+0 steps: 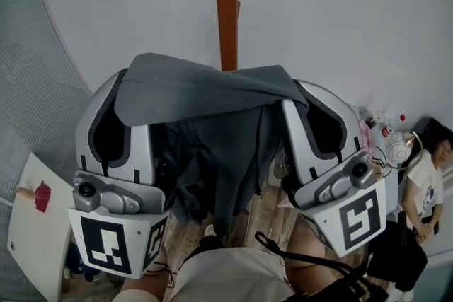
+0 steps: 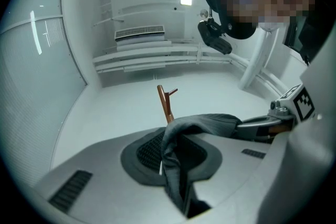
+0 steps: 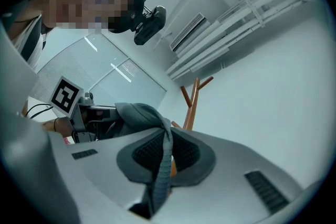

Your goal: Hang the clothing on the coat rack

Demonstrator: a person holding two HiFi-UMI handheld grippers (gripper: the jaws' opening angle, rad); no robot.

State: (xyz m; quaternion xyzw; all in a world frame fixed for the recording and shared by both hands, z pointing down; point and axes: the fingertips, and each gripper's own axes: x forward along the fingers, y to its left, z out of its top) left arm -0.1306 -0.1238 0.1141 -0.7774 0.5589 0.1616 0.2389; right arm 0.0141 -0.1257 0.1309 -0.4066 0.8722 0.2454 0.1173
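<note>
Both claws are clenched on the garment [image 1: 212, 92]: the left gripper [image 2: 176, 162] and right gripper [image 3: 160, 165] each pinch a fold of its top edge. It's soft, light, floppy stuff, so grabbing that edge near both ends looks right to me. The stretched edge runs 9 to 3 o'clock and the rest droops toward 6. The rack [image 1: 226, 3] stands at 12, just behind it.

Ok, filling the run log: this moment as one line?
left gripper: shut on grey garment | right gripper: shut on grey garment | coat rack: nothing hung
</note>
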